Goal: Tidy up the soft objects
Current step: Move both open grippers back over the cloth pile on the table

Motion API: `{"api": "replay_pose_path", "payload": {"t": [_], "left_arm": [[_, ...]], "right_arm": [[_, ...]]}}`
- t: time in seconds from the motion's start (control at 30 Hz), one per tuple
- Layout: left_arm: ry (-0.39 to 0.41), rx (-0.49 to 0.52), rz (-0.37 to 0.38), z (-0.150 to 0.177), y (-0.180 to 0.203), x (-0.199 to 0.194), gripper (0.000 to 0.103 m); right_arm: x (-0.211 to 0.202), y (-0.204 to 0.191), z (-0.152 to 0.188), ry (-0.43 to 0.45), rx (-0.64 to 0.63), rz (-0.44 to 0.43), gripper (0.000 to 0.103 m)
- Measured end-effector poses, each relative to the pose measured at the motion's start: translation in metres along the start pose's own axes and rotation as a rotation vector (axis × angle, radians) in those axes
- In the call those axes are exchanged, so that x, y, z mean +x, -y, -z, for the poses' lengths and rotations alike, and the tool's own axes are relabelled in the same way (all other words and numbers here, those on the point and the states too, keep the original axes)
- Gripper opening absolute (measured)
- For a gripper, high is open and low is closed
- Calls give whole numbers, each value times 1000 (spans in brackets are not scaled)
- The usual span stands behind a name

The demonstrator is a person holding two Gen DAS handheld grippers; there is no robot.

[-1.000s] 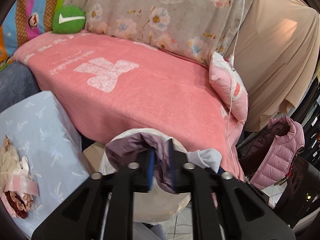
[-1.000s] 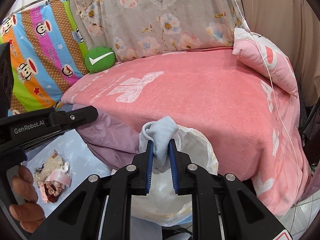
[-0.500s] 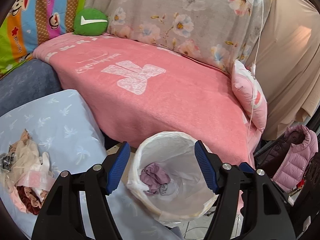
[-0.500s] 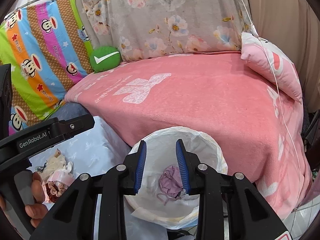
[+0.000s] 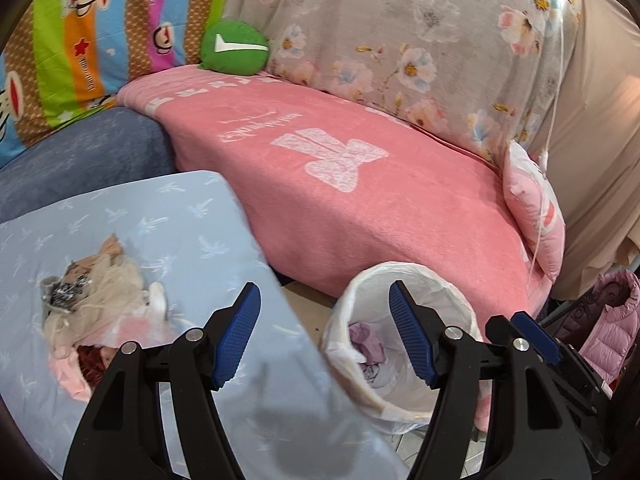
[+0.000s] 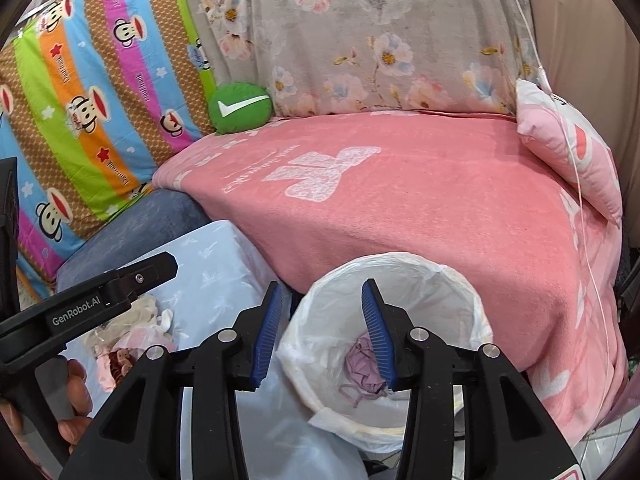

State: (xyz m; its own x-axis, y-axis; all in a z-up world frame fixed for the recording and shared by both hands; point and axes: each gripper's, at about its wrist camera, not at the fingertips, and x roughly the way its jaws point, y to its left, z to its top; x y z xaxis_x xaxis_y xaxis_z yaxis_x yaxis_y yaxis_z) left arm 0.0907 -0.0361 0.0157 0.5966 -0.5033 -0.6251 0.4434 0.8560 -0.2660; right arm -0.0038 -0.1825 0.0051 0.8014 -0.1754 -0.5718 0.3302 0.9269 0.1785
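Both hand-held grippers stand released with nothing between their blue ribbed pads: the left gripper (image 5: pixel 324 336) spread wide, hanging over the near right edge of the pale blue palm-print cushion (image 5: pixel 188 220), and the right gripper (image 6: pixel 320 332), whose jaws have just been opening further, over the near left rim of the round bin lined with a white plastic bag (image 6: pixel 460 280). A crumpled lilac cloth (image 6: pixel 362 364) lies at the bottom of that bin, with a paler scrap beside it in the left view, so the drop-off step looks finished. What is left to sort appears to be the heap of beige, pink and reddish soft pieces (image 5: pixel 96 300) on the blue cushion, to the left. The next move likely calls for swinging an empty gripper left and down onto that heap, pinching one loose piece cleanly without dragging the rest.
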Motion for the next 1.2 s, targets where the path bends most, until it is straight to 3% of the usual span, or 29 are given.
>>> {"api": "replay_pose_path", "payload": {"t": [0.57,0.9,1.2], "left_arm": [[11,-124,-223,24,-119,-38,66],[-22,-215,-368,45,-199,-46,66],[-76,-279,-399,62,-244,-39,66]], "right_arm": [[9,-111,20,-69,-143,-162,42],[25,-175,36,-125,-213,-239,42],[46,-224,53,-179,-273,-283,42]]}}
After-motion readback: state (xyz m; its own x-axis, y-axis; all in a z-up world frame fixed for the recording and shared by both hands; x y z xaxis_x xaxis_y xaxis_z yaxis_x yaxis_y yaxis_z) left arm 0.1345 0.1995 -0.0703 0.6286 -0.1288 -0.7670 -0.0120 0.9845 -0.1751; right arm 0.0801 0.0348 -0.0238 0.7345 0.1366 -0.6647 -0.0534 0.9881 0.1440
